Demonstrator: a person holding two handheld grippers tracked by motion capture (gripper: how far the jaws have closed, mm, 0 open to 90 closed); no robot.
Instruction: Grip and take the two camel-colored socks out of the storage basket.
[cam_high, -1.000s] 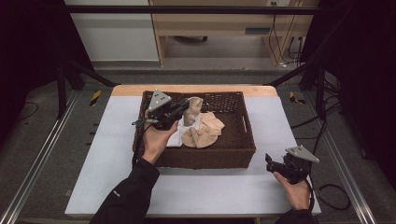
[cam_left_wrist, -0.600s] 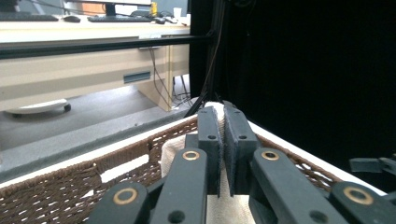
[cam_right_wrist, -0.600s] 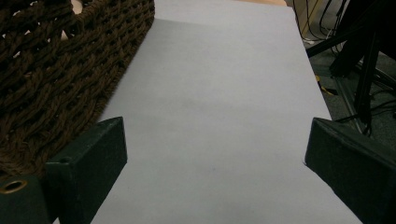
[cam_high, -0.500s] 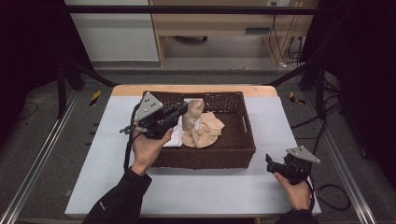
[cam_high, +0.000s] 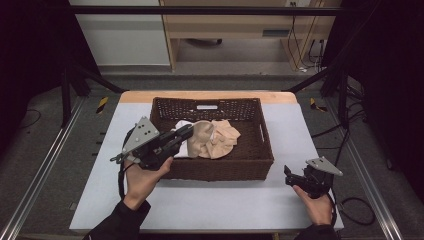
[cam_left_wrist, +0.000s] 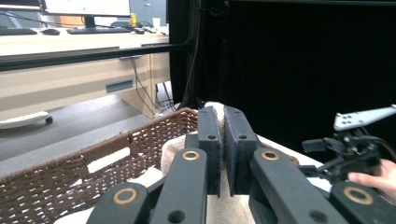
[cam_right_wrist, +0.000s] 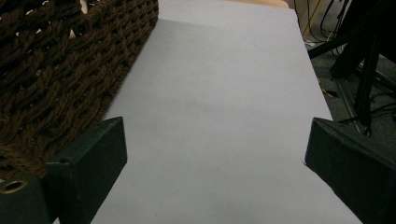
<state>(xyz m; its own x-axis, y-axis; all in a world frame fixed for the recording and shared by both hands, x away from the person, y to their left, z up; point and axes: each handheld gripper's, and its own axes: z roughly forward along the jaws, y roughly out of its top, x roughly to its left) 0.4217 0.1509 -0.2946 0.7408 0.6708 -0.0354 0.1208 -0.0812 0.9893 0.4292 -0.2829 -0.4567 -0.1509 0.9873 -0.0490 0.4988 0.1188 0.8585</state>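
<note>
Left claw (cam_high: 186, 131) is clamped narrow on a beige cloth (cam_high: 202, 139), lifting a fold of it above the wicker basket (cam_high: 220, 169). Looks like the pulling-out step; next it needs raising clear of the rim. Right claw (cam_high: 291, 174) waits wide open, empty, on the table (cam_high: 210, 200) just beside the basket.

the basket (cam_high: 260, 150) is rough dark-brown woven wicker, the cloths (cam_high: 212, 140) in it soft beige fabric, the worktop (cam_high: 210, 200) smooth, matt pale grey.
</note>
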